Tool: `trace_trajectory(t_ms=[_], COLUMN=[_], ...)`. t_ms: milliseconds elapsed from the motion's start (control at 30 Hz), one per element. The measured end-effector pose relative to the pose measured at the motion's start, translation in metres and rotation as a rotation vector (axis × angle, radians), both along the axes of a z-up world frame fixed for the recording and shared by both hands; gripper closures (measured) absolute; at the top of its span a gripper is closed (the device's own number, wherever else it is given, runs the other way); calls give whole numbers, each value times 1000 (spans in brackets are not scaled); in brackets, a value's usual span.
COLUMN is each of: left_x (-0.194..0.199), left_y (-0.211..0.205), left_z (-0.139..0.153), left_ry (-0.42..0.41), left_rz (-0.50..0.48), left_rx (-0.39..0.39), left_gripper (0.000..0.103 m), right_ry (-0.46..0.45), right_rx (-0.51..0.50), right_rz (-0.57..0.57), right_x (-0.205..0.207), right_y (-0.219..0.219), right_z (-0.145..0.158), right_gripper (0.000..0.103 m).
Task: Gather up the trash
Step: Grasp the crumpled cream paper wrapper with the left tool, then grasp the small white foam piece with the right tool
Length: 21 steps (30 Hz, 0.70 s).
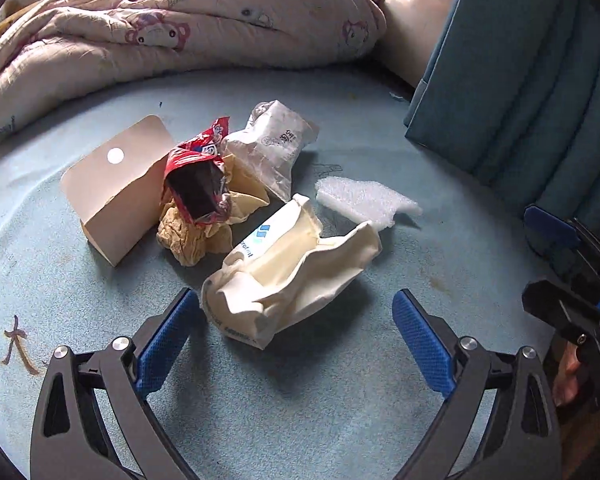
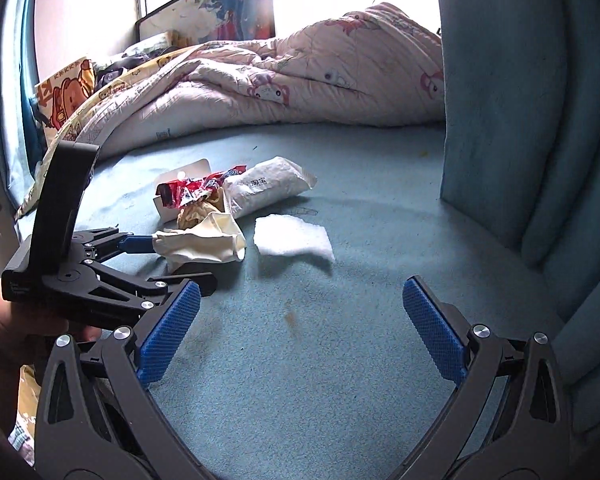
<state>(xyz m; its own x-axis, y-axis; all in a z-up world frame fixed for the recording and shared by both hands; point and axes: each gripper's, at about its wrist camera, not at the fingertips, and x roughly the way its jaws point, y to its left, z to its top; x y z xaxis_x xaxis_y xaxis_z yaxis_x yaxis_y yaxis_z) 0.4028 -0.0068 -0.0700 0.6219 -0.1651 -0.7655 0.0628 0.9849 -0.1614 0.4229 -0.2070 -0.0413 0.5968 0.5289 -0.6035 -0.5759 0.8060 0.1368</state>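
Down my left gripper (image 1: 296, 308), the jaws stand wide, the near end of a crumpled cream bag (image 1: 288, 268) between the tips but unpinched, on the blue bedsheet (image 1: 300, 400). Beyond lie a red wrapper (image 1: 198, 172), cardboard (image 1: 116, 188), foam (image 1: 364, 200). From my right gripper (image 2: 302, 304), jaws spread over bare sheet, foam (image 2: 292, 236) well ahead.

Crumpled pink cartoon-print quilt (image 1: 204, 28) heaped along the far edge of the pale blue bed sheet (image 1: 320, 400); teal curtain (image 1: 520, 92) hanging at its right edge; yellow bear-print pillow (image 2: 66, 96) toward the far left corner.
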Motion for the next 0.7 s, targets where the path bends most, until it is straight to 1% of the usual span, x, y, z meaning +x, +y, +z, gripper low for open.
trace_trajectory(t_ms=[33, 67, 167, 200, 233, 267, 400, 467, 533, 600, 700], left_x=[-1, -2, -7, -8, -9, -11, -19, -25, -33, -43, -59], left_y=[-1, -1, 1, 3, 5, 6, 5, 3, 4, 7, 15], left_z=[0, 0, 0, 0, 0, 0, 1, 4, 7, 11, 13], left_ry=[-3, -10, -29, -35, -38, -46, -79, -99, -114, -128, -144], left_rz=[2, 6, 17, 24, 26, 24, 14, 10, 12, 17, 35], left_rx=[14, 19, 19, 14, 7, -1, 19, 35, 36, 27, 32], left_gripper=[18, 31, 57, 62, 70, 70, 70, 70, 70, 70, 70], right_ry=[2, 4, 18, 22, 25, 27, 16, 34, 27, 51, 79], right_rx=[-1, -4, -18, -21, -28, -40, -114, -119, -143, -165, -172], right_rz=[0, 1, 3, 5, 7, 6, -6, -2, -2, 8, 19], right_x=[1, 2, 5, 6, 7, 9, 21, 30, 38, 51, 67], right_y=[1, 2, 8, 10, 13, 16, 27, 31, 36, 45, 60], right_z=[-1, -3, -9, -11, -13, -16, -23, -23, -23, -25, -29], right_gripper=[5, 5, 5, 5, 5, 5, 5, 5, 5, 5, 5])
